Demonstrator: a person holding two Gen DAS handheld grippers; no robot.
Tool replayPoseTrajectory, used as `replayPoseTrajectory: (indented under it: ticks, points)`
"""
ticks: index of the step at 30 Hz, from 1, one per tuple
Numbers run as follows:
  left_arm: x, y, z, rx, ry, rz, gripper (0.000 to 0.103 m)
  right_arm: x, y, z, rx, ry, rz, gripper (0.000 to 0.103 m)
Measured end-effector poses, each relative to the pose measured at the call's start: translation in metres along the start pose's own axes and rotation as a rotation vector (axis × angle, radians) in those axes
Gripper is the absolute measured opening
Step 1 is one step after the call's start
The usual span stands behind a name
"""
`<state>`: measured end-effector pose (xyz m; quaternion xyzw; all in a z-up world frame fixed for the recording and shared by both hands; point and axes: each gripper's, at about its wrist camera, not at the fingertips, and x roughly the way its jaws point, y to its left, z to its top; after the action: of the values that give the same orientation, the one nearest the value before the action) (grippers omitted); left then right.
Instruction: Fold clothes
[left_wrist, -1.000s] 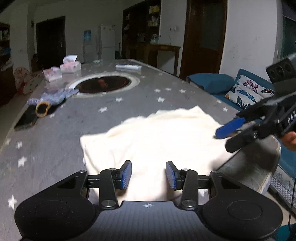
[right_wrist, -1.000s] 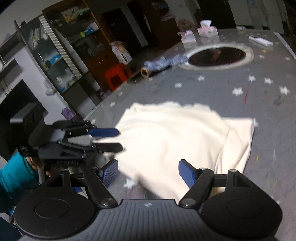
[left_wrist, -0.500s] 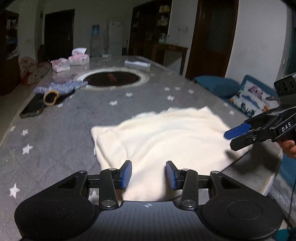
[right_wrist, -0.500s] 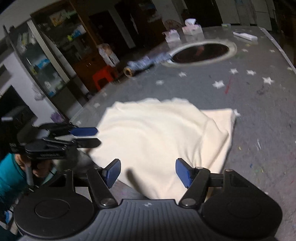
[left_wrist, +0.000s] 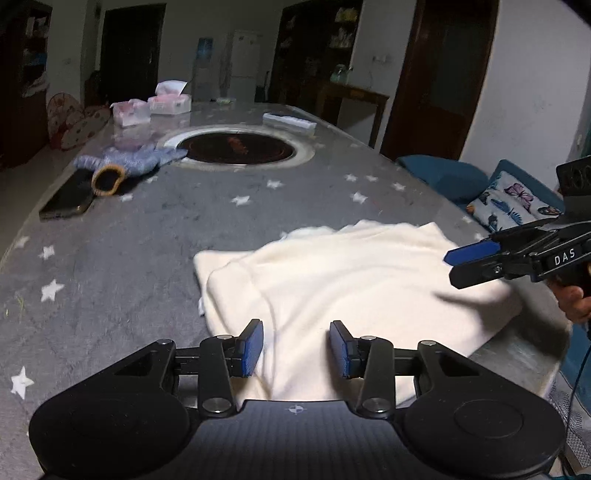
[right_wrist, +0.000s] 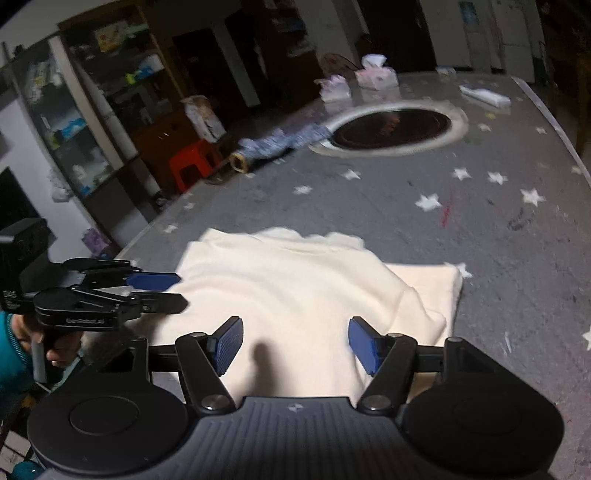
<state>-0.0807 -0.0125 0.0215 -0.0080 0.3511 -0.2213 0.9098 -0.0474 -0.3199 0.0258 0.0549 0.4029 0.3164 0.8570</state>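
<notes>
A cream garment (left_wrist: 351, 280) lies folded on the grey star-patterned table (left_wrist: 147, 236), near its front edge; it also fills the middle of the right wrist view as the same cream garment (right_wrist: 295, 291). My left gripper (left_wrist: 296, 349) hovers open above the garment's near edge, nothing between its blue pads. It shows from the side as the left gripper (right_wrist: 168, 291) at the garment's left edge. My right gripper (right_wrist: 295, 345) is open over the garment's front. In the left wrist view the right gripper (left_wrist: 452, 266) hangs above the garment's right side.
A round dark opening with a pale rim (left_wrist: 236, 146) sits mid-table. Left of it lie a blue patterned cloth roll (left_wrist: 122, 166) and a dark phone (left_wrist: 68, 199). Tissue boxes (left_wrist: 170, 101) and a white flat box (left_wrist: 290, 120) stand farther back. A blue sofa with cushions (left_wrist: 509, 199) flanks the table.
Both grippers have drawn back from the garment and risen a little, both staying open. The garment looks flatter and lies still on the table.
</notes>
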Motion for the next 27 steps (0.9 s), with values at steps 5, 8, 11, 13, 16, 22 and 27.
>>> replayPoseTrajectory:
  ticks: [5,8,11,13,16,22,27]
  points:
    - [-0.005,0.004,0.004,-0.029,-0.017,0.0,0.043,0.0,-0.003,0.006,0.004,-0.014,0.0,0.065]
    - [-0.003,0.007,0.01,-0.052,-0.032,0.005,0.043,0.005,0.001,0.018,-0.012,-0.033,-0.007,0.065]
    - [0.002,0.009,0.012,-0.049,-0.031,0.018,0.043,0.018,0.002,0.029,-0.009,-0.039,-0.006,0.065]
    - [0.005,0.011,0.014,-0.046,-0.029,0.028,0.043,0.03,-0.001,0.034,-0.007,-0.037,-0.028,0.065]
    - [0.01,0.014,0.015,-0.041,-0.026,0.043,0.042,0.044,-0.011,0.036,0.031,-0.012,-0.06,0.065]
    - [0.015,0.018,0.019,-0.056,-0.026,0.042,0.042,0.038,0.008,0.036,-0.063,-0.026,-0.084,0.065]
    - [0.015,0.018,0.029,-0.051,-0.035,0.047,0.042,0.046,0.044,0.032,-0.209,-0.018,-0.067,0.065]
